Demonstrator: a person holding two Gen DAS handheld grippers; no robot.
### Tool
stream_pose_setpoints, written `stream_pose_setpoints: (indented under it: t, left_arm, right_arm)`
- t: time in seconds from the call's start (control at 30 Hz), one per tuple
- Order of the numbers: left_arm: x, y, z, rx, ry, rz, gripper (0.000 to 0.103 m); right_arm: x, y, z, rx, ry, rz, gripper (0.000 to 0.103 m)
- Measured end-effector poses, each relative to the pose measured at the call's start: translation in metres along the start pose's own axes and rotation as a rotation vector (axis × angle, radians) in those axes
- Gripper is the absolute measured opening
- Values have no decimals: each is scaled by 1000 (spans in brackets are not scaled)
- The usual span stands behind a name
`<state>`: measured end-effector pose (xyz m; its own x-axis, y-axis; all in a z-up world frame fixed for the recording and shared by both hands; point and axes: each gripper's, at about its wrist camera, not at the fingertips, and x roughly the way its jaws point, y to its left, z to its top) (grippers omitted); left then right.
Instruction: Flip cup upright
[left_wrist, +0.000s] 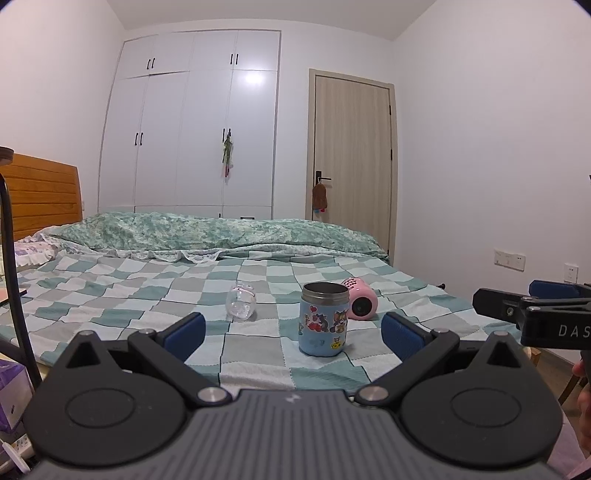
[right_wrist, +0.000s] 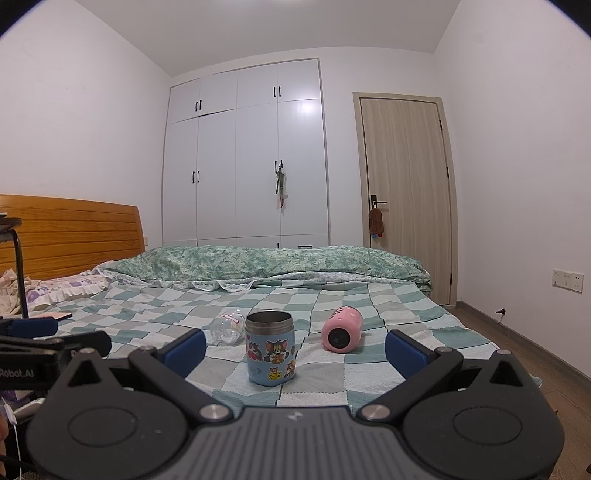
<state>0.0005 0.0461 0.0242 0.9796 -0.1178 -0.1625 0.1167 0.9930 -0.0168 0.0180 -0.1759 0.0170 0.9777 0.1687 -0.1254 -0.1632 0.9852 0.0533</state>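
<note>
Above the near edge of the bed, the left gripper (left_wrist: 291, 330) and right gripper (right_wrist: 295, 350) both hang with jaws spread wide, holding nothing. Just ahead, the blue cartoon cup (right_wrist: 270, 352) stands upright on the checked blanket (left_wrist: 110, 295). Behind it, a pink cup (right_wrist: 341, 329) and a clear glass cup (left_wrist: 241, 302) lie on their sides.

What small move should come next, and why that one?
Probably bring the right tool forward and rightward toward the pink cup lying on its side on the checkered bed cover. The blue cartoon-printed steel cup already stands upright, while both tools are open and hold nothing.
</note>
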Motion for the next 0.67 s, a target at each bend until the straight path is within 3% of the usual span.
stream_pose_setpoints:
  t: [0.67]
  left_arm:
    - [3, -2, 0, -2, 12, -1, 103]
  right_arm:
    - [0, 0, 0, 0, 0, 0, 103]
